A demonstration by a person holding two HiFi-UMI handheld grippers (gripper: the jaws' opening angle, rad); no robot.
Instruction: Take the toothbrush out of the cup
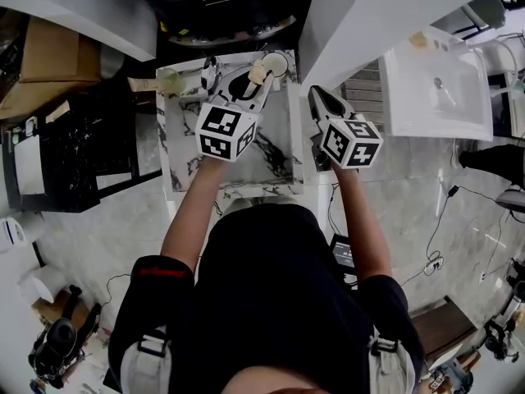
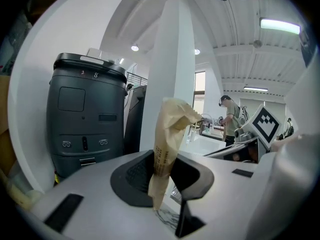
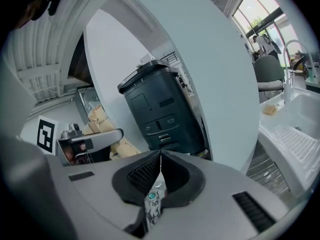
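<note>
My left gripper (image 1: 253,79) is raised over the marble table (image 1: 279,158) and is shut on a toothbrush in a tan paper wrapper (image 1: 258,71). In the left gripper view the wrapper (image 2: 167,144) stands upright between the pads of that gripper (image 2: 165,184), its crumpled top above them. A white round cup (image 1: 277,61) sits on the table's far edge, just beyond the wrapper. My right gripper (image 1: 317,98) hovers to the right of the table, shut. Its own view shows the jaws of the right gripper (image 3: 160,176) meeting, with a pale printed sliver (image 3: 153,204) in the gap below; I cannot tell what it is.
A dark grey bin (image 2: 85,119) stands behind the table beside a white column (image 2: 170,59). A white sink (image 1: 435,93) is to the right. Cardboard boxes (image 1: 49,56) lie at the left. A pale object (image 1: 169,81) rests on the table's far left corner. A person (image 2: 231,121) stands far off.
</note>
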